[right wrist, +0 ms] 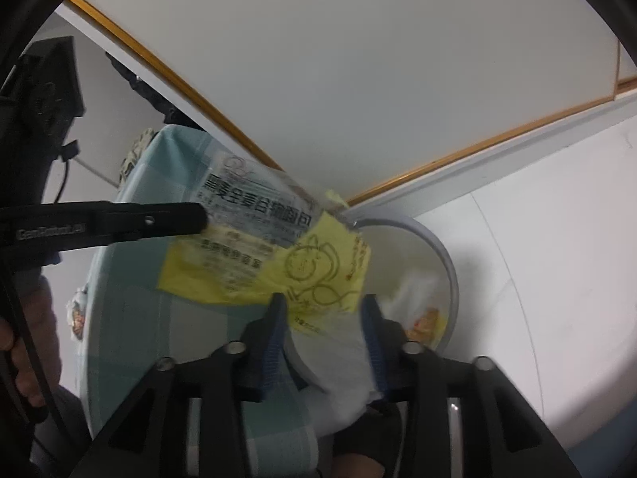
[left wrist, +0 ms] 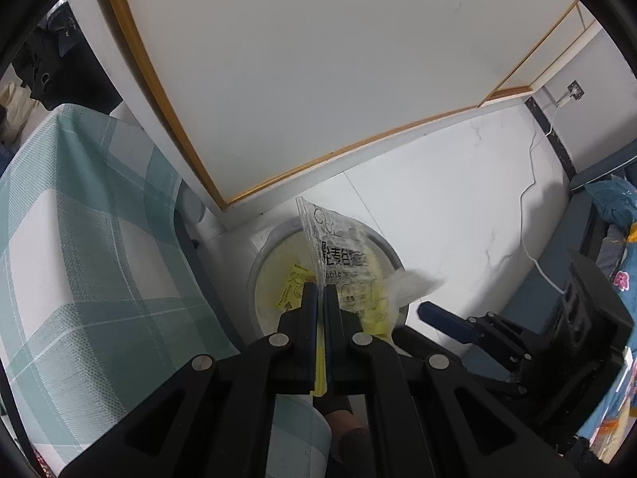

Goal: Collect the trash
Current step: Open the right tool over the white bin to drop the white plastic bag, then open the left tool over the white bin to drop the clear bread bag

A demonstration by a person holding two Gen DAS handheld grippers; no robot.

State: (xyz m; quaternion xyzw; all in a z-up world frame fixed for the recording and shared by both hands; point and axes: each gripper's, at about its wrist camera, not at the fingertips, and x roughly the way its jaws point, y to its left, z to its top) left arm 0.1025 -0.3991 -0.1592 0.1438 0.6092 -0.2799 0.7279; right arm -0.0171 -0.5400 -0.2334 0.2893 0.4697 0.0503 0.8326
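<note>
Left wrist view, left gripper (left wrist: 321, 290) jaws clamped on crinkly clear-and-yellow wrapper (left wrist: 342, 255), right gripper (right wrist: 323, 306) jaws apart, round grey bin (right wrist: 448, 263)

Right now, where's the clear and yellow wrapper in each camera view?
Left wrist: wrapper at lower centre, pinched in the left gripper, above the bin.
Right wrist: wrapper at centre, held from the left, just above the open right gripper.
Shared landmark: the round bin beneath it.
</note>
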